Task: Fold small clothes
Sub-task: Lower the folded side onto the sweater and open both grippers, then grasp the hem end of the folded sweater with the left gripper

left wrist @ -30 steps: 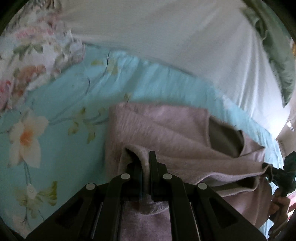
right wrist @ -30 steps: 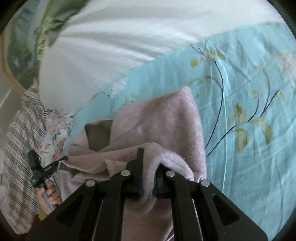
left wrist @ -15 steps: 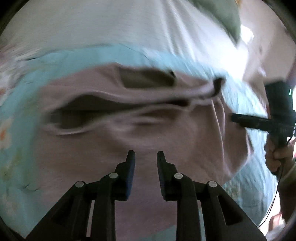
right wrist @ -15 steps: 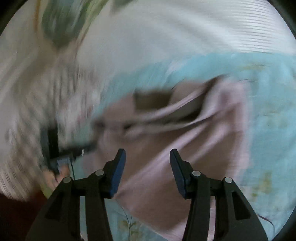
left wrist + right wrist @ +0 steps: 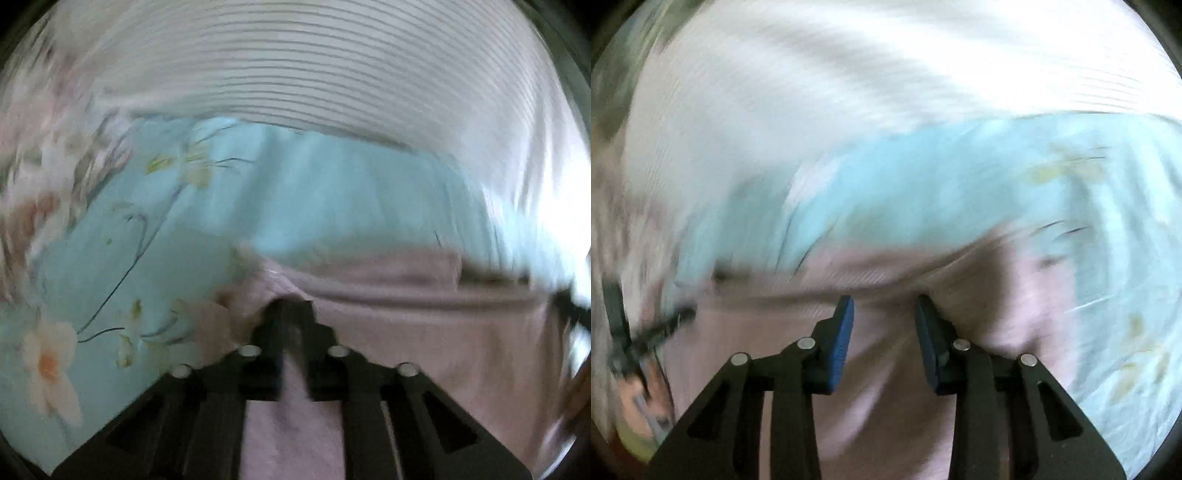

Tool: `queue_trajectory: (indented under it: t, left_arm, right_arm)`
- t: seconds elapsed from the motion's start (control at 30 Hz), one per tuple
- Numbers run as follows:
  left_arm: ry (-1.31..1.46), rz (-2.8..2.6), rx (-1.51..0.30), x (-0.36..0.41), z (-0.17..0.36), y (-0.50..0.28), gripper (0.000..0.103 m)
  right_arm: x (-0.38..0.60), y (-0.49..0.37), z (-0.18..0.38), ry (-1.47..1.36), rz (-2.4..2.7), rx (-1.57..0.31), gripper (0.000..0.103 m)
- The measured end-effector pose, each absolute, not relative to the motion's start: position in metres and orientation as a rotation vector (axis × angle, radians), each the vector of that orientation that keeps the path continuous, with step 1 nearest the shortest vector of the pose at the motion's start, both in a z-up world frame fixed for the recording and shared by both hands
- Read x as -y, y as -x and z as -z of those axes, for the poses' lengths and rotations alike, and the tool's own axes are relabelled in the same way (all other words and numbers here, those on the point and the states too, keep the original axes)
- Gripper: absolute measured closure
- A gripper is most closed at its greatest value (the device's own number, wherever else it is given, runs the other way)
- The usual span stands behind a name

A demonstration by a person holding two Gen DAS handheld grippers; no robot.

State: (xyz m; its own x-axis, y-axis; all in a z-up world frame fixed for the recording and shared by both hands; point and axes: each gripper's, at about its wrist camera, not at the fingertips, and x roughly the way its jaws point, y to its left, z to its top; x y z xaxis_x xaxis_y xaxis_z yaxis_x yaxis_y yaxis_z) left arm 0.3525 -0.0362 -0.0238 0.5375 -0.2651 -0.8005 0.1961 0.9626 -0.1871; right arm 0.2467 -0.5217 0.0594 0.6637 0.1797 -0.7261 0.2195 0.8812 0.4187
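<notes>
Behind pink garment [image 5: 424, 332], white striped bedding [image 5: 314, 55]

One pink garment [image 5: 424, 332], two hand-held grippers [image 5: 884, 314]

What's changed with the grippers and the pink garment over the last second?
Both grippers let go of the pink garment half a second ago. The left gripper has since closed again at the garment's left edge, cloth apparently pinched. The right gripper has been closing, but its jaws stand apart over the cloth. The garment is still on the blue floral sheet.
</notes>
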Motion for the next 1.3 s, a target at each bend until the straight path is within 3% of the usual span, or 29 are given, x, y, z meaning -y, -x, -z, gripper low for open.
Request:
queue_trajectory:
  t: [0.1,0.23,0.37,0.6,0.87,0.97,1.07,1.3]
  left_arm:
    - [0.117,0.249,-0.929,0.02,0.013,-0.337,0.101]
    - [0.152,0.293,-0.898,0.012,-0.005,-0.272,0.088]
    - [0.191,0.433,-0.904,0.018,-0.013,-0.192,0.084]
    - [0.199,0.588,-0.989,0.041,0.016,-0.085,0.08]
    - [0.381,0.551,-1.071,0.015,0.043,-0.057,0.074]
    - [0.457,0.542,-1.093,0.005,0.051,-0.061,0.074]
    - [0.538,0.527,-1.117,-0.003,0.058,-0.073,0.074]
    - [0.586,0.399,-1.086,-0.025,0.043,-0.07,0.073]
  right_arm:
    - [0.531,-0.223,-0.068,-0.583,-0.017,-0.806,0.066]
    - [0.51,-0.177,-0.08,-0.548,-0.136,-0.815,0.066]
    - [0.486,-0.132,-0.074,-0.564,-0.245,-0.849,0.066]
    - [0.45,-0.076,-0.049,-0.469,-0.309,-0.975,0.066]
    - [0.472,-0.034,-0.04,-0.497,-0.216,-0.987,0.066]
    - [0.486,-0.029,-0.039,-0.526,-0.158,-0.975,0.069]
    - [0.499,-0.022,-0.042,-0.518,-0.082,-0.961,0.08]
    - [0.493,-0.02,-0.045,-0.514,-0.072,-0.964,0.078]
